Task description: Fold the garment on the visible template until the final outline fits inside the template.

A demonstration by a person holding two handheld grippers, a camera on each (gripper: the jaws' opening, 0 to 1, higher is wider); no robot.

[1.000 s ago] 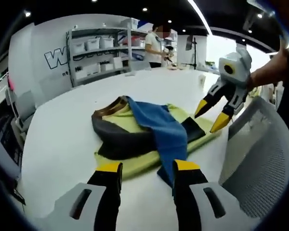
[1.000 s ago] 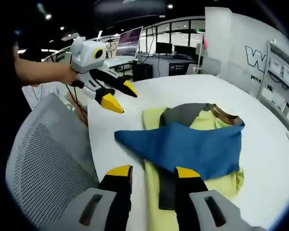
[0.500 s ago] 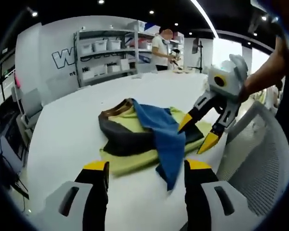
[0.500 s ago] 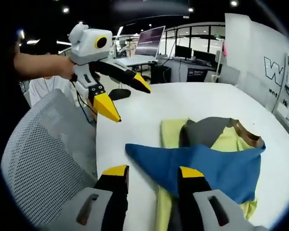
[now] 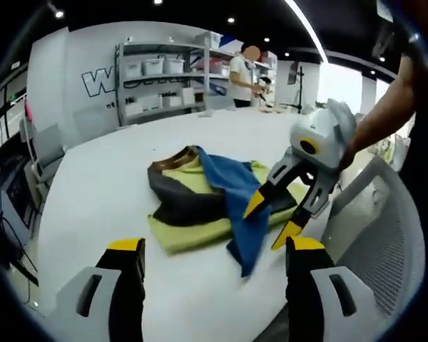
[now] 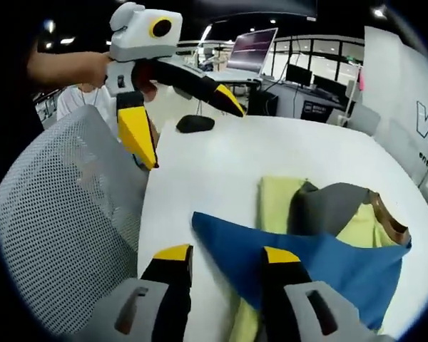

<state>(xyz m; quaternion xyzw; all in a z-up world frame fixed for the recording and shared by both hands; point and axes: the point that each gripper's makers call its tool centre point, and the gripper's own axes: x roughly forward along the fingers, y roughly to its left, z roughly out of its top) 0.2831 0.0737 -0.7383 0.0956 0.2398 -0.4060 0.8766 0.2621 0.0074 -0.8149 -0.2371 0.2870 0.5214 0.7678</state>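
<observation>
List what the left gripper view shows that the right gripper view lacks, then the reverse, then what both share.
Left gripper view alone: storage shelves with bins against the wall, and a person standing beyond the table.

Right gripper view alone: a monitor lit on a far desk, and a dark computer mouse at the table's edge.

Both: the white table, the garment in yellow-green, grey and blue lying partly folded on it, and the grey mesh chair back. Each view also catches the other gripper, open over the table: the right gripper and the left gripper.
</observation>
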